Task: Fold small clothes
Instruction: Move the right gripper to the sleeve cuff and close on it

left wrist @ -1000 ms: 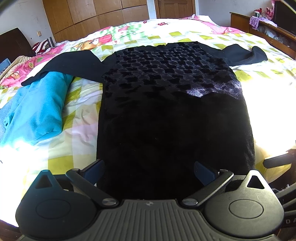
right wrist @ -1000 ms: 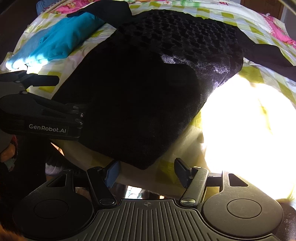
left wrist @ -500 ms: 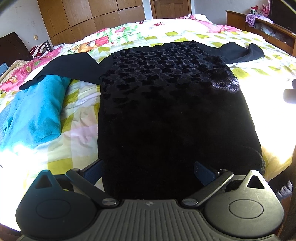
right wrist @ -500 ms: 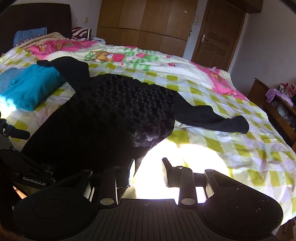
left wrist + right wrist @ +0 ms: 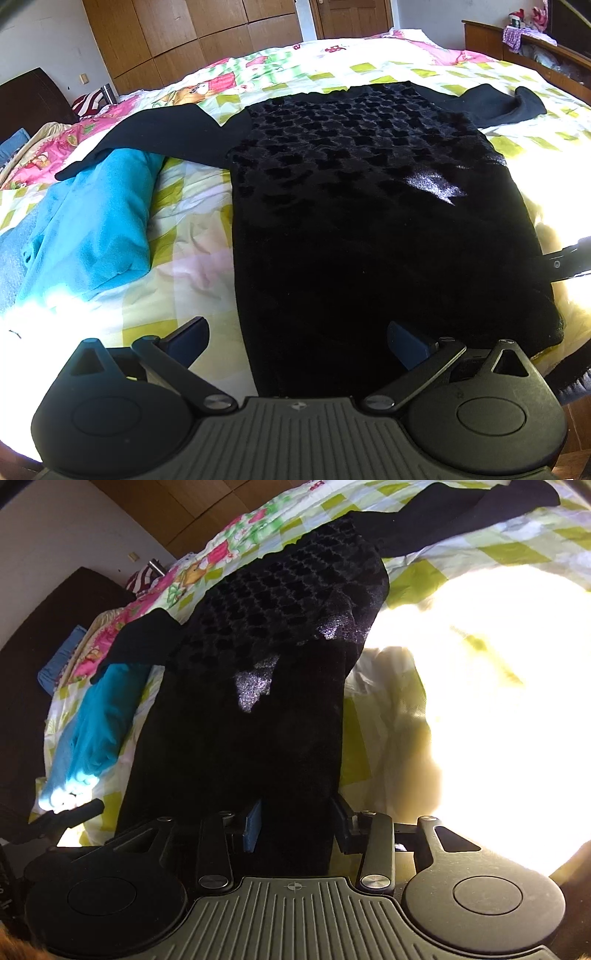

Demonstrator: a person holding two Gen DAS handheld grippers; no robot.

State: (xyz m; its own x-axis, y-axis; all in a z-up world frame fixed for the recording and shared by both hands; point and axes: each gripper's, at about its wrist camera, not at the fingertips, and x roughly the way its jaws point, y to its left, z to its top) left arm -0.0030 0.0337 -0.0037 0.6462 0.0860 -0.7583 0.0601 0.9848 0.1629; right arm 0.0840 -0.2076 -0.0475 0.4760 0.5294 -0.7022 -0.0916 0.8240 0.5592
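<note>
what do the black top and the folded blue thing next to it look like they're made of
The black top looks like velvet or velour: its body has a raised tile pattern and glints where the sun hits, while the sleeves are plain and matte, probably knit. The folded blue garment looks soft and matte, maybe fleece or cotton; hard to say.

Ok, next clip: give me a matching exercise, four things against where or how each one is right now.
Things:
1. black velvet-patterned long-sleeved top
2. folded turquoise garment
3. left gripper
4. right gripper

States:
A. fingers wide apart over the top's near hem
B. spread flat on the bed, sleeves out
C. lying beside the top, under one sleeve tip
D. fingers either side of raised black fabric at the hem corner

Pairs: 1-B, 2-C, 3-A, 4-D
</note>
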